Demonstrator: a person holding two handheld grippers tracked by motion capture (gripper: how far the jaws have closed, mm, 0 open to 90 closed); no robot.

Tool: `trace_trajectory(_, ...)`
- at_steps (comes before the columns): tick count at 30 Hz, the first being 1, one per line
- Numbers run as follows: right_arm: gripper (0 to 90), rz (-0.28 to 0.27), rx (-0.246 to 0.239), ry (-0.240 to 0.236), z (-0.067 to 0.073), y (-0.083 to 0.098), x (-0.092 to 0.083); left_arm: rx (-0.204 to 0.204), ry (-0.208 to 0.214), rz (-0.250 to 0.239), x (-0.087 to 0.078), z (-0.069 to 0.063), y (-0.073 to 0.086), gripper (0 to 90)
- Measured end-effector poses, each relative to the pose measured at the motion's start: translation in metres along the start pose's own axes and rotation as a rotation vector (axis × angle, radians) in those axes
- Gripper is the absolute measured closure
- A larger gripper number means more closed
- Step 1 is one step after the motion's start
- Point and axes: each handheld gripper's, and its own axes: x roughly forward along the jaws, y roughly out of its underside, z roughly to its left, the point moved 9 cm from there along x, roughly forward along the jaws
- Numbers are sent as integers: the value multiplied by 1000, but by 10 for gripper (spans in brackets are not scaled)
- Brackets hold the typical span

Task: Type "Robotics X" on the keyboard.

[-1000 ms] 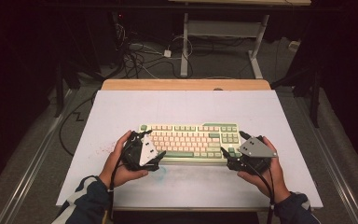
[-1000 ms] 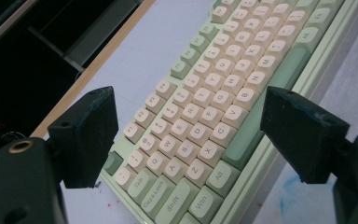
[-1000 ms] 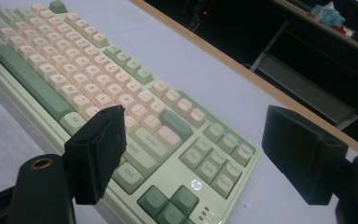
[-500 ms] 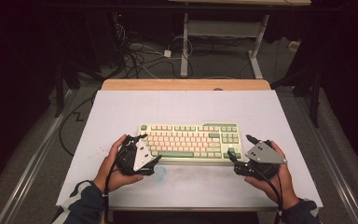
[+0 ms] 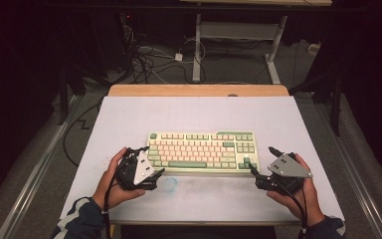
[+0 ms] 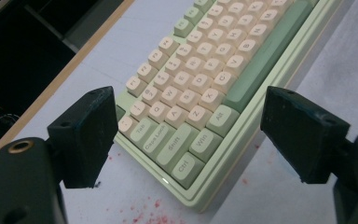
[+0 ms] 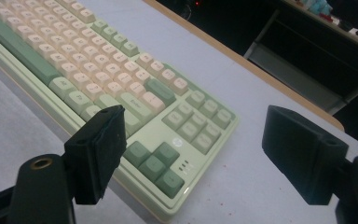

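Observation:
A pale green keyboard point(image 5: 201, 151) with cream and green keys lies flat in the middle of the white-covered table point(image 5: 199, 114). My left gripper point(image 5: 154, 161) sits at its left end, open. In the left gripper view the jaws of that gripper point(image 6: 193, 116) stand wide apart around the Ctrl corner of the keyboard point(image 6: 200, 107) without touching it. My right gripper point(image 5: 261, 159) is open just off the right end. In the right gripper view that gripper point(image 7: 196, 140) frames the arrow-key corner of the keyboard point(image 7: 121, 79), with nothing held.
A wooden edge point(image 5: 199, 90) borders the table's far side. Red specks point(image 6: 144, 212) dot the cover near the keyboard's left corner, and a faint ring mark point(image 5: 169, 184) lies near the front. Cables point(image 5: 149, 59) and a desk frame point(image 5: 238, 35) lie on the floor beyond.
Both grippers have drawn back from the keyboard's ends toward the table's near edge, the right one also moving rightward. The keyboard has stayed in place.

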Motion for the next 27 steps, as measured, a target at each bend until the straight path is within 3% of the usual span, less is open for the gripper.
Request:
trace_trajectory(10,227,22,32,21,-11,17,-4,-16,-26,31,-6,13,13,175)
trace_trajectory(27,221,77,84,60,-30,57,-5,-85,-83,118,-16,46,46,167)
